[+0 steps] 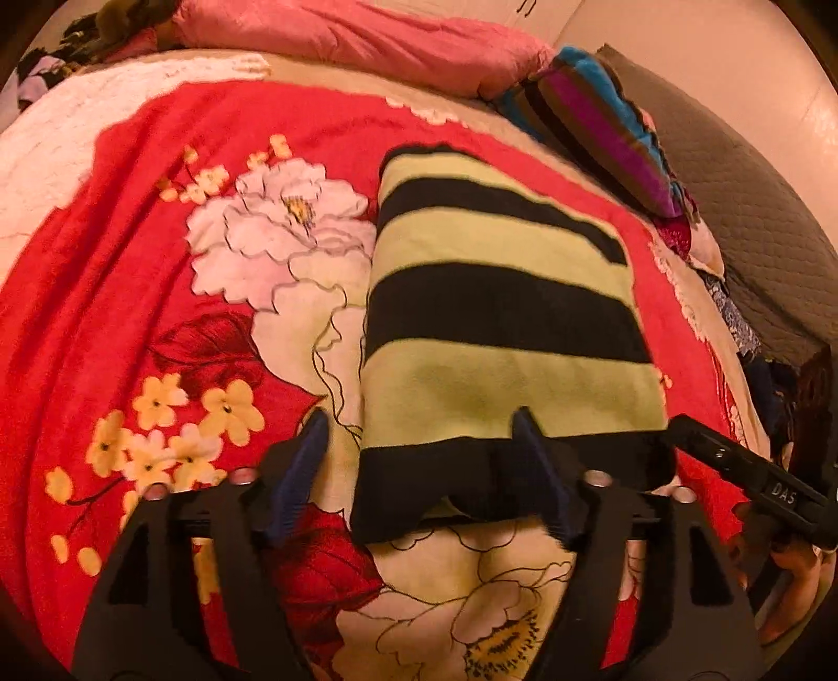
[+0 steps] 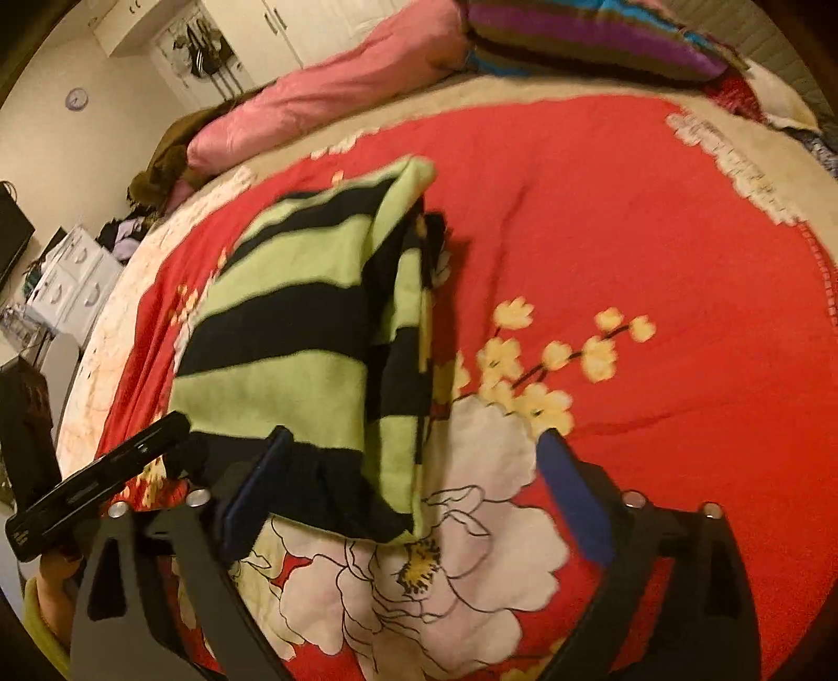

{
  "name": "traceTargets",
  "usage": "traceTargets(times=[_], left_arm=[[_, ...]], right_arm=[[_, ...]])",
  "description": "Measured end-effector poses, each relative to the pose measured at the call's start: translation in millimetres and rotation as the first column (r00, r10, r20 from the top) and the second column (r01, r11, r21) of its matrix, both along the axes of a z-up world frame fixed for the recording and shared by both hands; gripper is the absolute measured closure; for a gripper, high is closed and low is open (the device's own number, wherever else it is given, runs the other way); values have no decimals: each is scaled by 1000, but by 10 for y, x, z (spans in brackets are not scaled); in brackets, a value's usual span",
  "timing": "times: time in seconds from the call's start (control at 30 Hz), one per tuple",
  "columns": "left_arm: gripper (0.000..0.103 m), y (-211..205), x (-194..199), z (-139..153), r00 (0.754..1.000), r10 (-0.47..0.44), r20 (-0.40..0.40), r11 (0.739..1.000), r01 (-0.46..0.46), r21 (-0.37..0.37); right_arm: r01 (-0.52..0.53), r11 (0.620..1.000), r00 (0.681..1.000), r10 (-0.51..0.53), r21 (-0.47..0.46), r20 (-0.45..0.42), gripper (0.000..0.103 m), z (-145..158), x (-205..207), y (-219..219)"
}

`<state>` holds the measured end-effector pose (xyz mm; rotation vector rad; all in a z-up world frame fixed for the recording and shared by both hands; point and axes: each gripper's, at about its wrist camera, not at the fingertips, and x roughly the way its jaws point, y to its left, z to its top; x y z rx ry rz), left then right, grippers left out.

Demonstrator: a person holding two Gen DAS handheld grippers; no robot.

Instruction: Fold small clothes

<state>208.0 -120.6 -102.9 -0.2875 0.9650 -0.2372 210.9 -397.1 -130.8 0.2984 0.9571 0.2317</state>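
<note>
A folded green-and-black striped garment (image 1: 503,319) is shown lying on the red floral blanket (image 1: 105,293) covering the bed, near its middle. The left gripper (image 1: 419,435) is held spread wide at the garment's near hem, its right finger over the black band; nothing is grasped. The right gripper (image 2: 414,445) is likewise spread, empty, beside the garment's near corner. A pink pillow (image 1: 345,36) and a multicoloured striped pillow (image 1: 602,131) are seen at the far edge.

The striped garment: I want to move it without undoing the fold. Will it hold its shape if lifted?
Probably not. The striped garment looks like soft fleece, folded in loose layers at its edge, so it would likely sag. It should slide poorly on the plush blanket.
</note>
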Motion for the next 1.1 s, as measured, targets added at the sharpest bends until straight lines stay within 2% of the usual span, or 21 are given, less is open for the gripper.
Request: traceTargets(times=[0.1,0.13,0.27,0.53,0.73,0.9,1.03,1.1], left_arm=[[11,14,-64,136,999,26,35,1000,-26,9],[10,23,-95,188,998,43,49,999,-44,11],[10,27,-186,323,994,66,87,998,-68,20],[9,29,-419,607,980,91,176,991,-106,78],[9,-1,-621,812,970,87,228,987,-115,114],[9,18,-829,919,967,96,237,984,-127,121],[9,48,-988,906,974,101,204,984,-128,121],[9,64,-1103,878,976,95,194,983,-123,137]], right_arm=[[17,1000,999,-17,-14,30,5,124,-47,-52],[22,1000,999,-22,-14,41,5,158,-73,-69],[35,999,996,-33,-19,88,5,303,-147,-114],[40,998,971,-28,-44,238,5,701,-393,-156],[31,998,957,-13,-57,290,5,923,-525,-128],[26,999,957,-12,-45,289,4,1014,-726,-93],[20,999,972,-11,-34,236,4,939,-881,-34],[15,998,980,-2,-63,198,4,869,-971,32]])
